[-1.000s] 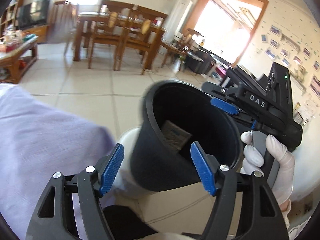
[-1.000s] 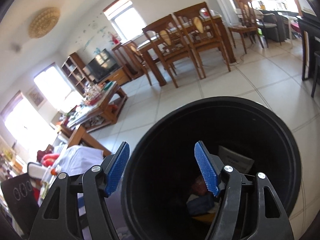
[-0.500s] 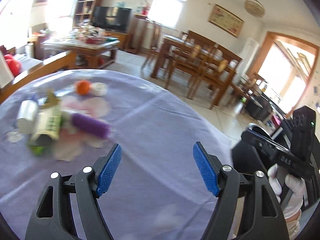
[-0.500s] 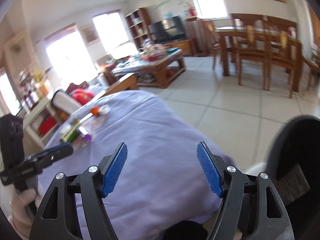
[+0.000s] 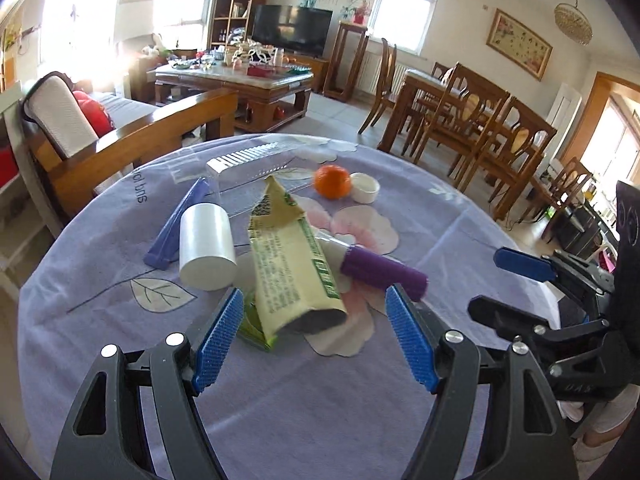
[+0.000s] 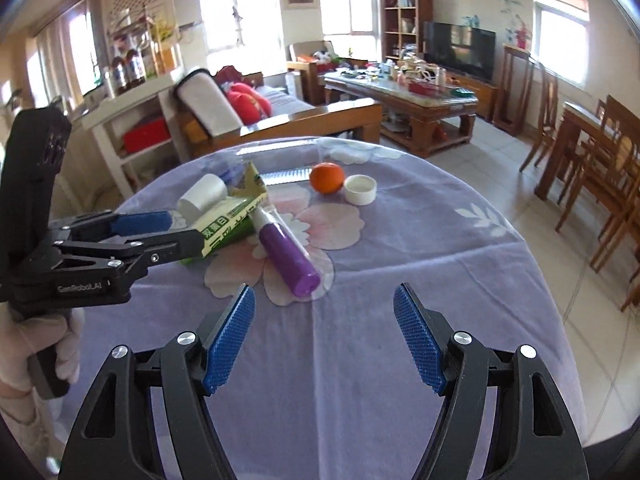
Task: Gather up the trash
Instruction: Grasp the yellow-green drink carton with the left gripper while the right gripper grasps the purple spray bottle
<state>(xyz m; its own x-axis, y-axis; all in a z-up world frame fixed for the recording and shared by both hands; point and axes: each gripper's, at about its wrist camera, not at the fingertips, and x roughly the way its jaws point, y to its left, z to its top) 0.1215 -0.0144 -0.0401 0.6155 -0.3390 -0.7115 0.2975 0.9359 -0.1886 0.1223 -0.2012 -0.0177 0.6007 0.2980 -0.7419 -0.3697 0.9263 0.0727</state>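
Observation:
On the round table under a lilac flowered cloth [image 5: 120,320] lies a heap of litter. It holds a flattened green-and-cream carton [image 5: 288,256], a purple tube [image 5: 380,270], a white roll [image 5: 206,244], a blue strip [image 5: 176,224], a white cap [image 5: 365,188] and an orange [image 5: 332,181]. My left gripper [image 5: 316,332] is open, its tips at the near end of the carton without pressing it. My right gripper [image 6: 324,320] is open and empty, just short of the purple tube [image 6: 288,252]. In the right wrist view the left gripper [image 6: 176,232] reaches the carton [image 6: 228,224] from the left.
A clear plastic pack with a white ribbed insert [image 5: 248,160] lies at the table's far side. A wooden sofa [image 5: 160,132] stands beyond the table. A cluttered coffee table [image 6: 404,96] is farther back, and dining chairs [image 5: 480,128] stand at the right. A gloved hand [image 6: 40,340] holds the left gripper.
Both views have swung from the black bin on the floor round to the table and its litter. Both grippers stay open and empty.

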